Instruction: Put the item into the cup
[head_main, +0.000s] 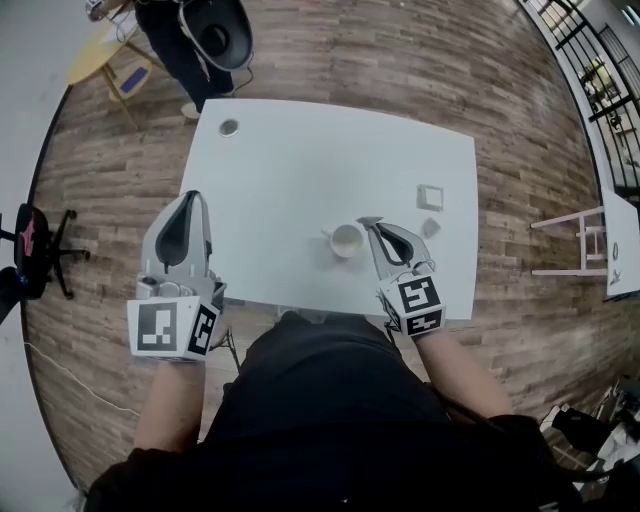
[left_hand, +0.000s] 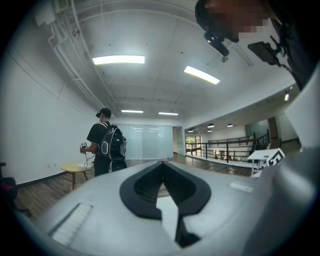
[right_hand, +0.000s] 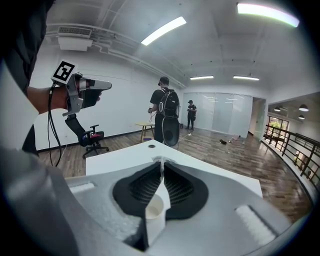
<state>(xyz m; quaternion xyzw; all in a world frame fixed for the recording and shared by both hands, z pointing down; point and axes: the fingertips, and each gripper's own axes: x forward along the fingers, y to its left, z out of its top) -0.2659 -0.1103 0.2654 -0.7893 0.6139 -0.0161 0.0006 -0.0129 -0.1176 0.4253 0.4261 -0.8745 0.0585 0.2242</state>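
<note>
A small white cup (head_main: 346, 240) stands near the front edge of the white table (head_main: 300, 170). My right gripper (head_main: 371, 222) hovers just right of the cup, tilted down, its tips beside the rim. In the right gripper view the jaws (right_hand: 161, 161) are closed, with a small pale item pinched at the tips, and the cup (right_hand: 153, 210) shows below through the gap between the pads. My left gripper (head_main: 190, 196) is held level over the table's left edge. Its jaws (left_hand: 163, 161) are shut with nothing between them.
A white square piece (head_main: 431, 197) and a small grey piece (head_main: 432, 228) lie right of the cup. A round grommet (head_main: 229, 127) sits at the table's far left corner. A person with a backpack (right_hand: 165, 116), a yellow round table (head_main: 95, 55) and an office chair (right_hand: 90, 136) stand beyond.
</note>
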